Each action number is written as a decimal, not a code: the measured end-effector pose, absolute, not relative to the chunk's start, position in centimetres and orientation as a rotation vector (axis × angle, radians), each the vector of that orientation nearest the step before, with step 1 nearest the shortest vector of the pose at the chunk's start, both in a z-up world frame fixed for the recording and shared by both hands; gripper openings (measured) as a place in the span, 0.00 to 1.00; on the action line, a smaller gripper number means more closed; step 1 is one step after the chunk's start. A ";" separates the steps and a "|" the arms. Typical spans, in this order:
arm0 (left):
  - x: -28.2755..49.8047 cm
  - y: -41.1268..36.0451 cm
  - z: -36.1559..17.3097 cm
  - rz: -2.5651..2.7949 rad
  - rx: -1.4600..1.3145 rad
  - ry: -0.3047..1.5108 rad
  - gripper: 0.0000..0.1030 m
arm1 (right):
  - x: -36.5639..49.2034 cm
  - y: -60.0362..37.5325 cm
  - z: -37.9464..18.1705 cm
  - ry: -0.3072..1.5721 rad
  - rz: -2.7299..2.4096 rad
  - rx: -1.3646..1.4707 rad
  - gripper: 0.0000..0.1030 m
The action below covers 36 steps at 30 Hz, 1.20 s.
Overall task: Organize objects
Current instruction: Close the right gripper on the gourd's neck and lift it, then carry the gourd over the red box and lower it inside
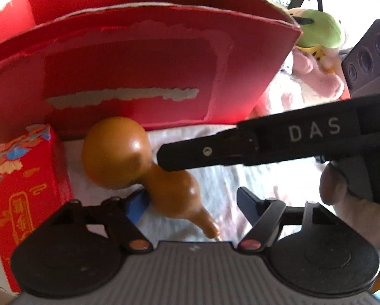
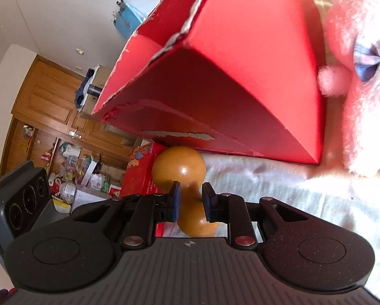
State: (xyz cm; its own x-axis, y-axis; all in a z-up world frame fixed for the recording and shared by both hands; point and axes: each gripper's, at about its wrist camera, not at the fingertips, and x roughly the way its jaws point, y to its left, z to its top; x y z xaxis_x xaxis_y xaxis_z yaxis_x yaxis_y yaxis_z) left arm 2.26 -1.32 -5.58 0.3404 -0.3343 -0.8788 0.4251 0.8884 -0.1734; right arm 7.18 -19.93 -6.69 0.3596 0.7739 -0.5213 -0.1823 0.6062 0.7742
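Gripping the brown gourd (image 2: 187, 193) at its narrow waist, my right hand-held gripper (image 2: 191, 200) has its two blue-padded fingers (image 2: 175, 200) pressed against either side of the neck. The gourd lies on a white blanket (image 2: 279, 185), its big round bulb toward the large red cardboard box (image 1: 139, 71) and its stem end pointing back at me. From the left wrist view, my left hand-held gripper (image 1: 190, 203) is spread wide and holds nothing, the gourd's small bulb and stem lying between its fingers without touching them. A smaller red patterned box (image 1: 24, 185) stands just left of the gourd's bulb. To the right of the big box sits a pink plush toy (image 2: 363, 81) with a blue bow, and a green plush (image 1: 317, 31) shows behind it.
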 end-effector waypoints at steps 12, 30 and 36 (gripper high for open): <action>3.2 0.5 -5.7 -0.428 0.066 1.109 0.74 | 8.5 -17.7 -8.3 1.114 0.742 0.742 0.25; -0.6 -5.1 -1.6 -0.659 0.124 1.042 0.69 | 2.7 -25.6 -3.6 1.027 0.589 0.753 0.23; -0.7 -8.6 2.8 -0.788 0.144 0.924 0.69 | 0.5 -29.3 0.7 0.873 0.504 0.763 0.23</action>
State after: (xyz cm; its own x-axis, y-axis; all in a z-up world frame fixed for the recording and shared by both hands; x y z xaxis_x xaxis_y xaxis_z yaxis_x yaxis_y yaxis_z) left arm -0.65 -8.60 2.83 0.3499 -0.5468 -0.7607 0.6642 0.7174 -0.2101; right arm 0.45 -29.34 0.71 0.5562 0.6712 -0.4900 -0.0896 0.6347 0.7675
